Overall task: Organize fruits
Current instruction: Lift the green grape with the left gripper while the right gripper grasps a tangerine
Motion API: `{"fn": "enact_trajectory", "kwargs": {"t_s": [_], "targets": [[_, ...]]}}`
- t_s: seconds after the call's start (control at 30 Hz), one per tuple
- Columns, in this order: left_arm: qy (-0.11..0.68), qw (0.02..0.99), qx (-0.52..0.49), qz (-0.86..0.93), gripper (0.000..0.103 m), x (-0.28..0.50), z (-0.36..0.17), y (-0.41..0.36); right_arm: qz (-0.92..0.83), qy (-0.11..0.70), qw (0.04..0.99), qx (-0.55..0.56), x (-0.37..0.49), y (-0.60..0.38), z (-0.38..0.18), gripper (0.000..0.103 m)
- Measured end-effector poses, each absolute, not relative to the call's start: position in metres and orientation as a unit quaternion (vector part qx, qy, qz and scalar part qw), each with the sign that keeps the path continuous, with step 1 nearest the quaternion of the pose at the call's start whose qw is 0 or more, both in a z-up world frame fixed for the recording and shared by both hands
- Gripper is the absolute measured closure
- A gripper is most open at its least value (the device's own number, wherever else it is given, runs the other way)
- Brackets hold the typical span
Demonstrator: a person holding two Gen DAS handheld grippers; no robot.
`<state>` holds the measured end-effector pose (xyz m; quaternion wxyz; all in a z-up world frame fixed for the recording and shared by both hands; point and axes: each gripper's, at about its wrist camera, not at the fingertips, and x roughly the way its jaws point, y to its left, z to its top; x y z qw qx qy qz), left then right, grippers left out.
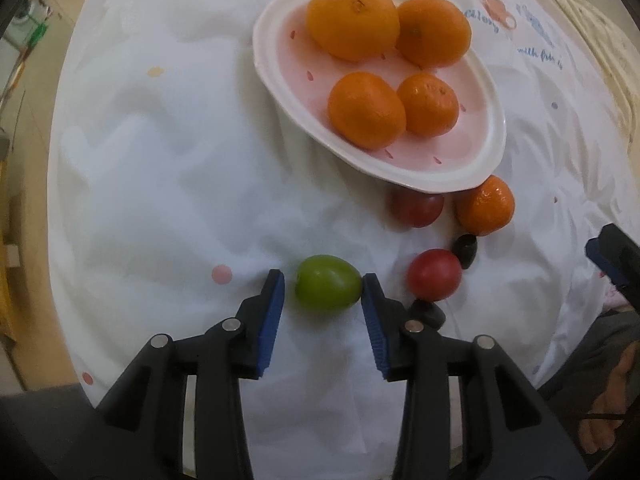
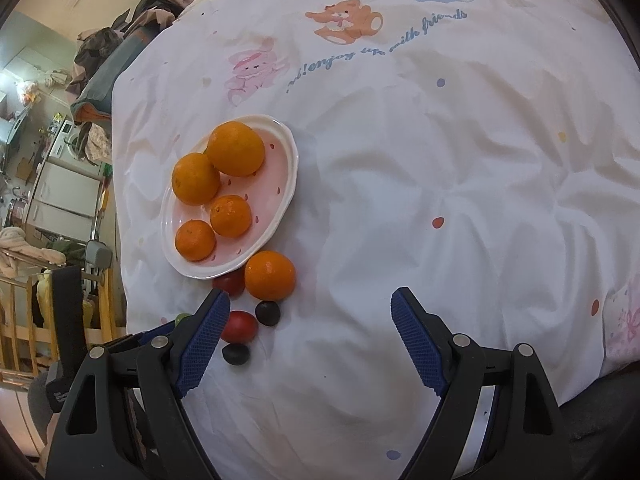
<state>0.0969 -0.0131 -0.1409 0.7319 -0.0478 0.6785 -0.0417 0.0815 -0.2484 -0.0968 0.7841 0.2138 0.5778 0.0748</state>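
White cartoon-print bedsheet under everything. Green fruit [image 1: 328, 281] sat loose on it between my left fingers [image 1: 323, 294], slightly parted, one pad touching. Oranges kept together on the plate [image 1: 276, 80]; right fingers [image 2: 310, 344] wide, empty, ready.

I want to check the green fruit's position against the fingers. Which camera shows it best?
The left wrist view: the green fruit lies whole between the left gripper pads. The right wrist view shows only a green sliver behind the right gripper finger.
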Motion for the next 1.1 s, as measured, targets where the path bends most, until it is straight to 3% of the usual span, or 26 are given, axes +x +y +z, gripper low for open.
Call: {"fn": "enact_trajectory", "kwargs": {"t_s": [0.1, 0.2, 0.6, 0.8, 0.87, 1.1], "targets": [[0.675, 0.735, -0.043, -0.041, 0.068, 0.099, -0.142, -0.018, 0.073, 0.578, 0.784, 0.216, 0.081, -0.249, -0.097, 0.018], [0.676, 0.734, -0.046, -0.052, 0.076, 0.098, -0.14, -0.019, 0.072, 0.578, 0.783, 0.218, 0.081, -0.25, -0.096, 0.018], [0.618, 0.782, -0.069, -0.046, 0.076, 0.09, -0.092, -0.001, 0.145, 0.646, 0.717, 0.217, 0.119, -0.215, -0.131, 0.02], [0.609, 0.789, -0.073, -0.044, 0.076, 0.085, -0.086, 0.011, 0.145, 0.665, 0.713, 0.168, 0.137, -0.185, -0.156, 0.034], [0.607, 0.791, -0.071, -0.041, 0.076, 0.084, -0.086, 0.009, 0.151, 0.668, 0.711, 0.159, 0.139, -0.179, -0.161, 0.048], [0.606, 0.791, -0.076, -0.034, 0.076, 0.086, -0.087, 0.012, 0.158, 0.663, 0.716, 0.152, 0.132, -0.182, -0.157, 0.057]]}}
